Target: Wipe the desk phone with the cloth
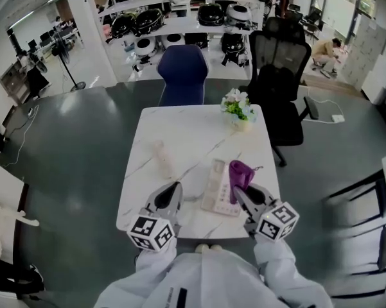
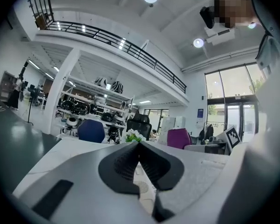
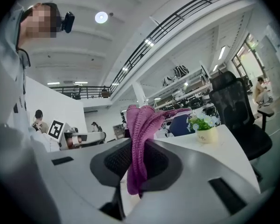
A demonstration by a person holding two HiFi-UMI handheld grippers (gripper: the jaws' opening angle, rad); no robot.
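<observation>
Marble surface [image 1: 180, 133], white with grey veins, fills the middle of the head view, with a blue chair [image 1: 183, 72] and a black office chair [image 1: 279, 76] at its far side. Near the front edge lies the desk phone [image 1: 215, 186], its long axis running away from the person. It sits between the two tools, closer to the right one. The left tool [image 1: 175, 188] hovers just left of the phone, jaws pressed together with nothing between them. The right tool [image 1: 239, 191] stands at the phone's right edge, clamped on the purple cloth [image 1: 239, 174], which bunches upward above the jaws. A small flower pot [image 1: 239, 111] stands well apart at the far right corner. The wipe likely calls for a short leftward, downward move of the right tool.
</observation>
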